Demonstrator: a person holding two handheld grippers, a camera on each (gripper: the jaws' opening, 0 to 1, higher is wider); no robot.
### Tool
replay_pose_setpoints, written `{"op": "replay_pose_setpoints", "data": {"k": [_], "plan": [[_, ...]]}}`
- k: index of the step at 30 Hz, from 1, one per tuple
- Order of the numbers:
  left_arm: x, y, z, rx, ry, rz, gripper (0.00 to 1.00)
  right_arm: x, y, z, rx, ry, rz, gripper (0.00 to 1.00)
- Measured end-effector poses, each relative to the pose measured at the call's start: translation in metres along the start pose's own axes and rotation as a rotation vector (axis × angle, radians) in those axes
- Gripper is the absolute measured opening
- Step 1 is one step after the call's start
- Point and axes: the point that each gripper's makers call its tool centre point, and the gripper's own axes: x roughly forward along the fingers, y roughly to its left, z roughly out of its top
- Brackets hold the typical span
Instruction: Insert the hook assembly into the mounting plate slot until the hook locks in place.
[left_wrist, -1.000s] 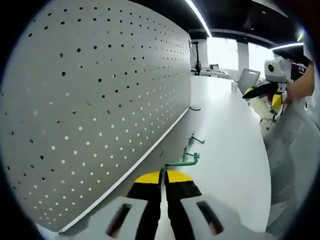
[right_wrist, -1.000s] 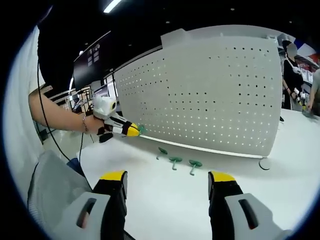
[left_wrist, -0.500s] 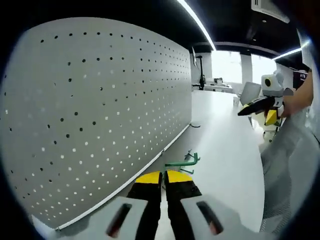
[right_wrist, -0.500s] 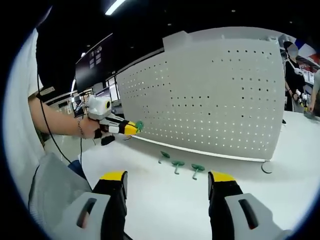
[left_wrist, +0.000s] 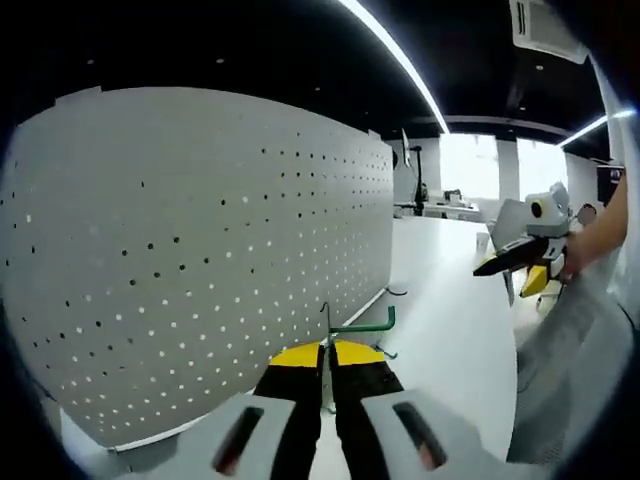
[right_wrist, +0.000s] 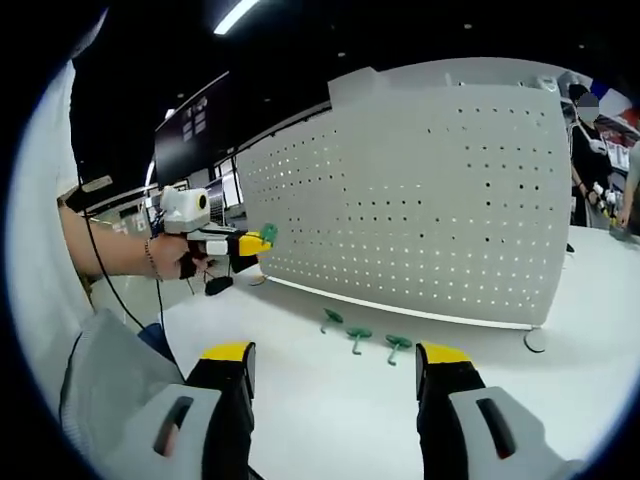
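The left gripper (left_wrist: 328, 362) pinches a green hook (left_wrist: 362, 323) between closed jaws, held in the air near the pegboard (left_wrist: 200, 260). Step in hand: approach. Next, align the hook's prongs with the board's holes and press in. The right gripper (right_wrist: 335, 375) is spread, empty. No legible writing.

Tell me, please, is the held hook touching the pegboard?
Apart. The right gripper view shows the hook in the left gripper with a gap to the pegboard.
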Motion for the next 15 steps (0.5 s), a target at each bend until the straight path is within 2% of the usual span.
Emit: {"op": "replay_pose_setpoints", "data": {"k": [11,15], "plan": [[-0.02,-0.012,0.04,-0.003,-0.117,0.036,0.02,0.001,0.002,0.005,-0.006,-0.012,0.007,0.62],[-0.024,-0.012,0.051,-0.005,-0.142,0.042,0.02,0.002,0.004,0.009,-0.008,-0.023,0.01,0.62]]}}
